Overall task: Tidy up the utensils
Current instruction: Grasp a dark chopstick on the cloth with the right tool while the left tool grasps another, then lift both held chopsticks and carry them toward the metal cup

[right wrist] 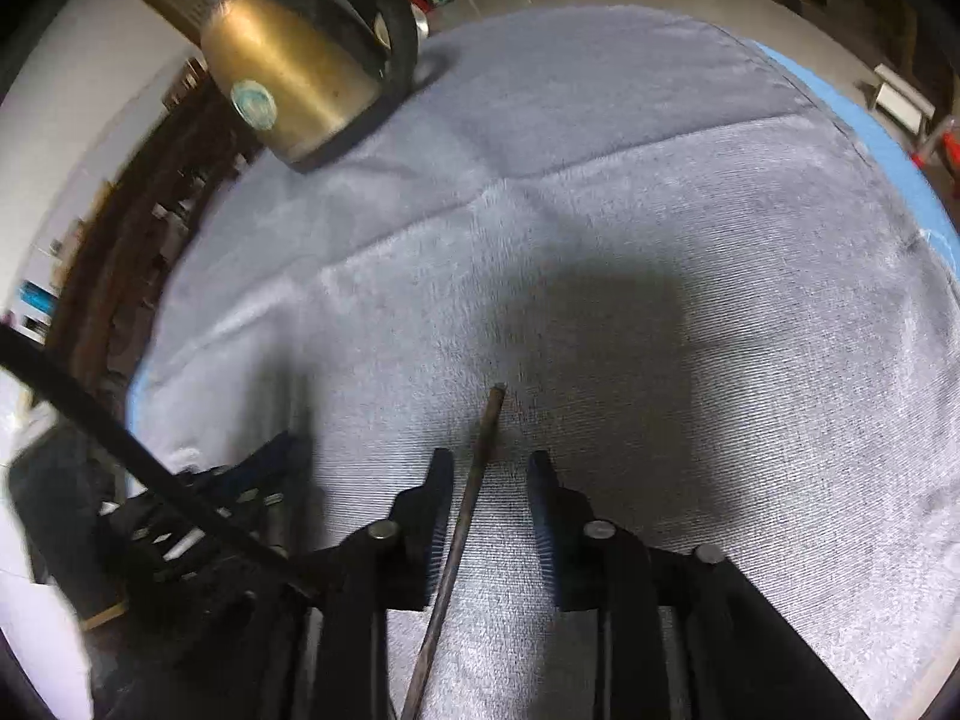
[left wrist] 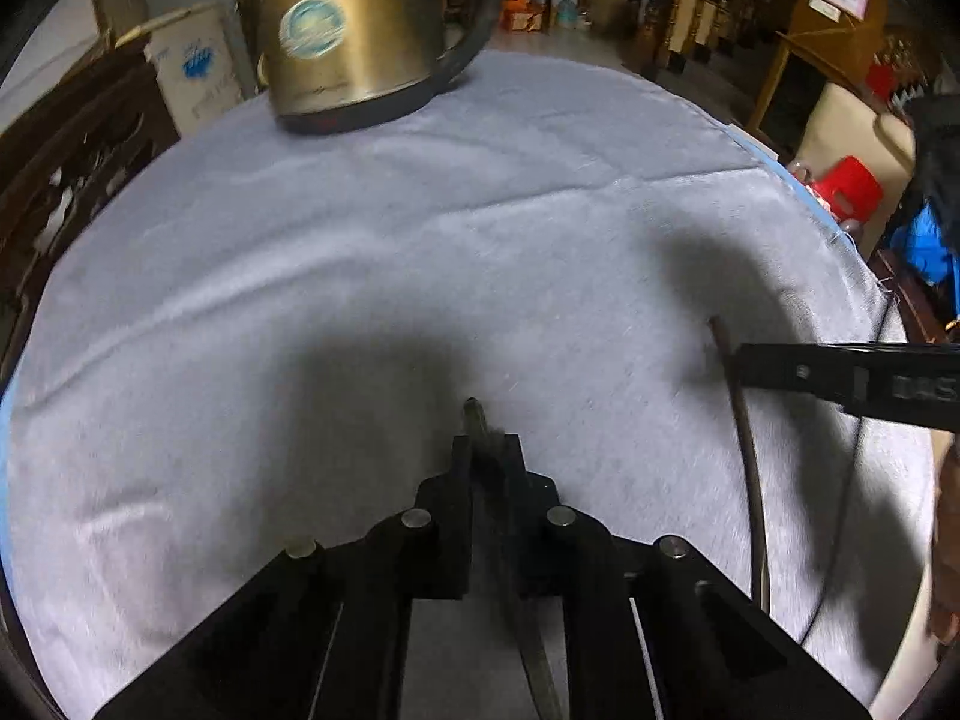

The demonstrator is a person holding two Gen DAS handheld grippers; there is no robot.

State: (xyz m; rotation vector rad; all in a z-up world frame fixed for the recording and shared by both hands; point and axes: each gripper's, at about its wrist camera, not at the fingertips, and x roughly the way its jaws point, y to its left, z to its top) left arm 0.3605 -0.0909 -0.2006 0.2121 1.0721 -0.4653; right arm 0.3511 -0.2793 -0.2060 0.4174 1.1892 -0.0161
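Observation:
In the left wrist view, my left gripper [left wrist: 486, 444] is shut on a thin dark chopstick [left wrist: 472, 411], whose tip pokes out just past the fingertips above the grey cloth [left wrist: 360, 252]. A second chopstick [left wrist: 747, 450] lies on the cloth to the right, with a finger of my right gripper [left wrist: 780, 369] crossing its far end. In the right wrist view, that second chopstick [right wrist: 492, 408] lies between the parted jaws of my right gripper [right wrist: 489, 462], close to the left finger, with no pad pressing on it. My left gripper [right wrist: 240, 498] shows blurred at the lower left.
A brass-coloured electric kettle [left wrist: 354, 30] [right wrist: 288, 84] stands on its black base at the cloth's far edge. A thin black cable [left wrist: 852, 468] trails over the cloth's right side. A red stool [left wrist: 849, 186] and furniture stand beyond the table edge.

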